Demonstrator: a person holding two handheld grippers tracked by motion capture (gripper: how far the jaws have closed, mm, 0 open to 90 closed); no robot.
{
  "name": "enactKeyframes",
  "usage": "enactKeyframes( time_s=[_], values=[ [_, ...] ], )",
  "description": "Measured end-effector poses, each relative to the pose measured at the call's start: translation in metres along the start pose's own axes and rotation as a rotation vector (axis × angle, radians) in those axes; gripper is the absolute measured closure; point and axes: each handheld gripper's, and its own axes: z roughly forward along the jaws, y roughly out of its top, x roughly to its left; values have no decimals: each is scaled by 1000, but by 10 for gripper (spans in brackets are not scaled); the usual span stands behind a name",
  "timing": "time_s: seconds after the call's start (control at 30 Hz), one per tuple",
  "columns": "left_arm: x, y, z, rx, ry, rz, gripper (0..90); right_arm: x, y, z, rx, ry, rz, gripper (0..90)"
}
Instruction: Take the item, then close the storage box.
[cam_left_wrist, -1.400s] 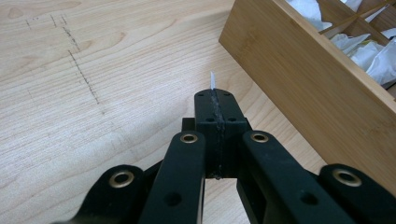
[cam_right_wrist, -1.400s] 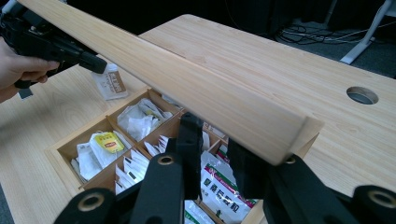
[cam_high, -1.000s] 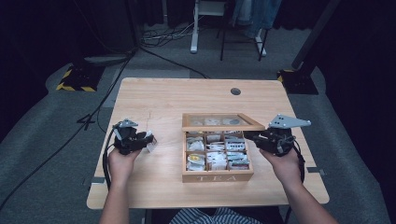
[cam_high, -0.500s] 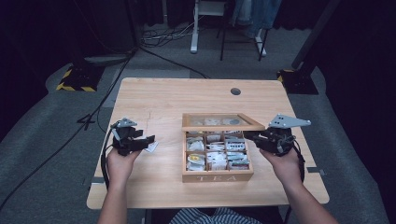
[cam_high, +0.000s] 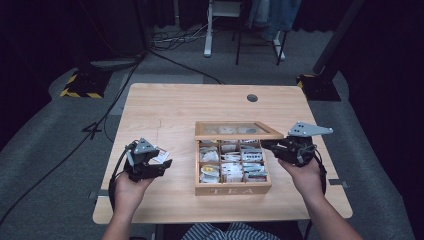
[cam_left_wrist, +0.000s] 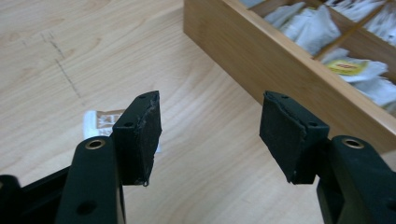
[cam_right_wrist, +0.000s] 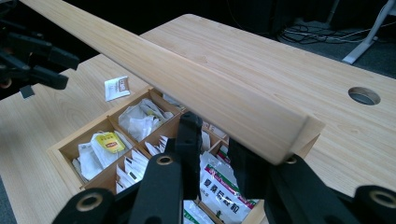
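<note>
Our right gripper (cam_right_wrist: 212, 154) has its fingers clamped on the lid (cam_right_wrist: 187, 79) of the tea box (cam_high: 232, 187), holding it raised over the compartments. Our left gripper (cam_left_wrist: 210, 126) hangs spread and empty above the counter (cam_high: 175, 107), a tea bag (cam_left_wrist: 100, 121) lying flat beneath it, left of the box.

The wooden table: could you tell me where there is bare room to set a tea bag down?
Bare wood lies behind the wooden tea box, toward the round cable hole, and along the front edge. The left is partly taken by a white sachet beside the left gripper.
</note>
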Motion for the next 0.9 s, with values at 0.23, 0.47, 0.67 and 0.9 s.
enactKeyframes(
  time_s=[0.23,0.47,0.67,0.9],
  values=[
    [-14,-20,2,10,-31,43,393,0,0,0,1,1,4,737],
    [-23,-35,9,65,-76,73,391,1,-2,-1,10,3,3,735],
    [-26,-46,16,103,-105,98,390,2,-3,-2,13,2,6,734],
    [-25,-55,28,137,-99,111,391,2,-4,-2,14,1,1,728]
  ],
)
